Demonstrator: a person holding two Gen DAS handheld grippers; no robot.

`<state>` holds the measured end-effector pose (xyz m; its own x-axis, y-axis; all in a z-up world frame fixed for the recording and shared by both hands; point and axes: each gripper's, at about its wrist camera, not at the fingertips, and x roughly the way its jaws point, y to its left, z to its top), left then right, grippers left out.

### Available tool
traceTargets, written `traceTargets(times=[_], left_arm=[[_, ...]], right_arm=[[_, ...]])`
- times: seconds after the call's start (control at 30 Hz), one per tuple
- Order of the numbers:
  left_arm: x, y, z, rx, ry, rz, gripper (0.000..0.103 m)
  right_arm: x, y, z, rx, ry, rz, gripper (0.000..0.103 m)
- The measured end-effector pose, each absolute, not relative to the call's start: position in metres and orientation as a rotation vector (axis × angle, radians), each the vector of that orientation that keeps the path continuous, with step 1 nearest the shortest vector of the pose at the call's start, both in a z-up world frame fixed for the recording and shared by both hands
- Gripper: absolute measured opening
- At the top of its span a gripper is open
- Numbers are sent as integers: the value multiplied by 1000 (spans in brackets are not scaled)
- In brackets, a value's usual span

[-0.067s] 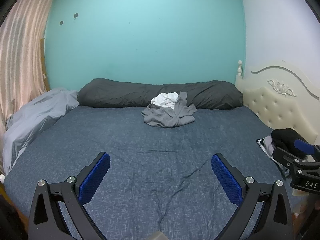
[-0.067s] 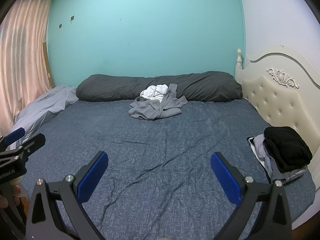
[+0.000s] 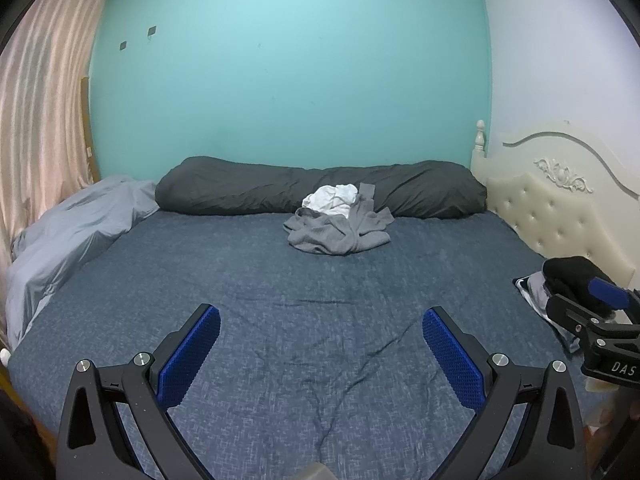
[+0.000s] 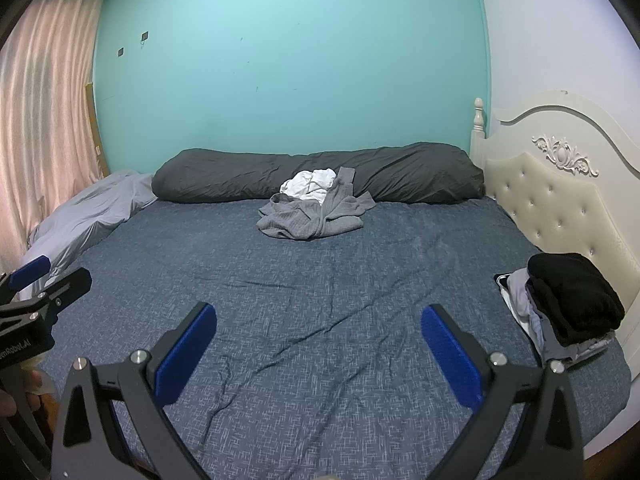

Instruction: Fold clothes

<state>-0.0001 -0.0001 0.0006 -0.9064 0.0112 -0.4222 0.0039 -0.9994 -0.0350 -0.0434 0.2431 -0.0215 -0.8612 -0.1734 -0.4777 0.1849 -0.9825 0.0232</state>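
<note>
**Unfolded garments on the bed, both grippers empty**

A crumpled grey garment (image 3: 338,234) lies far ahead of the left gripper (image 3: 321,354), slightly right of its centre line, at the far side of the bed (image 3: 248,280). A bunched white garment (image 3: 332,199) rests touching its far edge, against a long dark grey bolster (image 3: 248,188) that runs along the turquoise wall (image 3: 288,72). From the right gripper (image 4: 319,350) the same pair appears ahead and a little left of centre. To the right of the right gripper, near the padded cream headboard (image 4: 560,204), sits a stack of folded clothes (image 4: 568,312), a black piece on top of lighter grey ones. No basket or other container is visible; the stack and the loose pile rest directly on the blue sheet. A pale grey quilt (image 3: 76,232) is heaped far to the left of the left gripper, below a pink curtain (image 3: 44,112). Both grippers stand at full spread over the bare near part of the bed, with nothing between their blue pads (image 3: 188,356).
</note>
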Motion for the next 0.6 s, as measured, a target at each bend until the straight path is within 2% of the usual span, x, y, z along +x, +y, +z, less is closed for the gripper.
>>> traceTargets(times=[0.6], left_arm=[[2, 0, 2, -688, -57, 3072, 103]], right_arm=[[-42, 248, -16, 737, 21, -2861, 103]])
